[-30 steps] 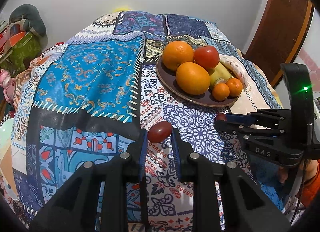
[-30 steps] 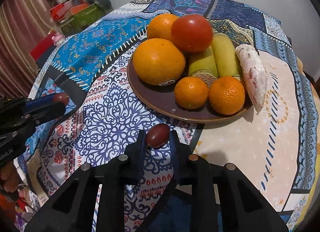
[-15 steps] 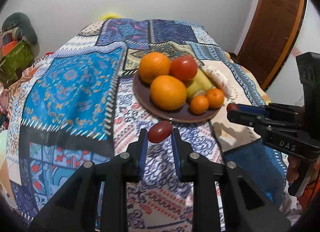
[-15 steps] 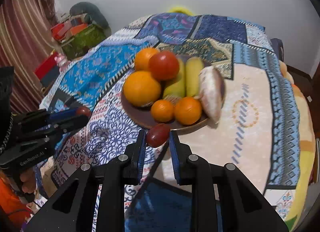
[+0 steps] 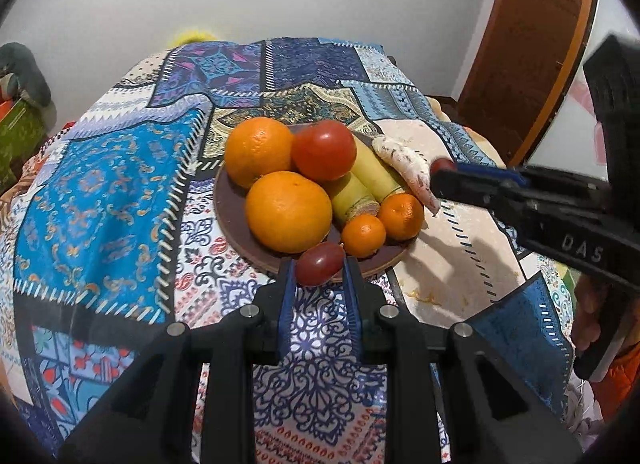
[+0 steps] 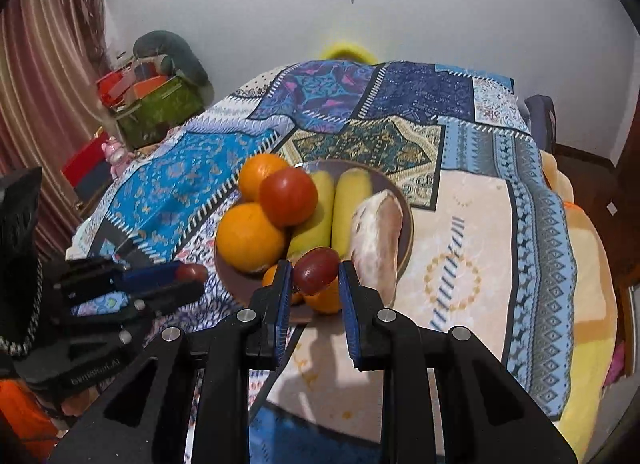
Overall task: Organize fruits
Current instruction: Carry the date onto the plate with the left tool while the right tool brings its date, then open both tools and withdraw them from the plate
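Item 1. My left gripper [image 5: 320, 270]: black two-finger tongs with blue pads, clenched on a small dark-red oval fruit [image 5: 319, 264], grape-like or a small tomato, I cannot tell which. It hangs just at the near rim of the plate. A second ago the same fruit sat over bare patterned cloth well short of the plate; the grip has not slackened.

Item 2. My right gripper [image 6: 314, 274]: same make, likewise grasping a second small dark-red oval fruit [image 6: 316, 270]. It now sits over the near edge of the plate, in front of the small oranges, where a second ago it was short of the rim. In the left view its tip shows beside the pale mottled piece.

Item 3. Round dark-brown plate [image 5: 230, 200], on the cloth. Contents: two large oranges [image 5: 288, 210], one big red tomato [image 5: 324, 150] on top, two yellow-green banana-like pieces [image 5: 374, 174], two small mandarins [image 5: 362, 234], one pale pink-flecked elongated piece [image 5: 404, 162] along the far-right rim.

Item 4. Patchwork cloth in blue, white and beige prints [image 5: 104, 192], covering the whole surface.

Note: both hands have closed in on the plate from either side. I judge the carrying almost done; what remains is finding a gap on a crowded plate. The near rim by the mandarins looks the likeliest seat, and the round fruit may roll off once let go.
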Available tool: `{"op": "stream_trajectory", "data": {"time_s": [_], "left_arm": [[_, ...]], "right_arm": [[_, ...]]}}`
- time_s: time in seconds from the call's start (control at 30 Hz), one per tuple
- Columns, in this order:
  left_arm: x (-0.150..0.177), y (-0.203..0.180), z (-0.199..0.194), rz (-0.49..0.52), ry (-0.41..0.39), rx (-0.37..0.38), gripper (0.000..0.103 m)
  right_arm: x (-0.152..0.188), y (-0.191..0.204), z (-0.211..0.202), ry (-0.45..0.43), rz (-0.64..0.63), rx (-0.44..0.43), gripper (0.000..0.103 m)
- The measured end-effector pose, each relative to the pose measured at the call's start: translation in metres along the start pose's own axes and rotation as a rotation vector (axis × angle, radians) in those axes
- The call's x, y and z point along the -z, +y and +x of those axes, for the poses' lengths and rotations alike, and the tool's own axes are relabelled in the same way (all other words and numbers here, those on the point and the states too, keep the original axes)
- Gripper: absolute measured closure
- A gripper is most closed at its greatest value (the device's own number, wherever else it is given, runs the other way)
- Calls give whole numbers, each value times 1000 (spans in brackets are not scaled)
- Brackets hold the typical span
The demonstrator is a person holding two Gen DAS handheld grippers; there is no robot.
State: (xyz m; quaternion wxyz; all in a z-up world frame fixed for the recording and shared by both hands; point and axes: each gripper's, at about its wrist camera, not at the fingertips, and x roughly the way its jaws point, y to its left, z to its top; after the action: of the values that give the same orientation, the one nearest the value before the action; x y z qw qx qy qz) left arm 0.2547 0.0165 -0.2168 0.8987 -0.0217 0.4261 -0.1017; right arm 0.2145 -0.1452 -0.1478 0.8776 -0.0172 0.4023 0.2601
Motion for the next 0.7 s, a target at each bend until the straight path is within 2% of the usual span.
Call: {"op": "stream_trajectory", "data": {"time_s": [0.47,0.6,0.63,0.7], "left_arm": [[-5,4,27,-20,29,26,79],[-4,8,30,-39,37,29,65],[-4,9,30,-41,36,27,62],[-4,9,27,-40,31,19,62]], "right_arm": [[-12,9,26,-12,-74,29,81],[-12,9,32,2,-79,40,77],[-12,9,32,2,-78,40,73],[-12,8,29,-6,-76,45,67]]}}
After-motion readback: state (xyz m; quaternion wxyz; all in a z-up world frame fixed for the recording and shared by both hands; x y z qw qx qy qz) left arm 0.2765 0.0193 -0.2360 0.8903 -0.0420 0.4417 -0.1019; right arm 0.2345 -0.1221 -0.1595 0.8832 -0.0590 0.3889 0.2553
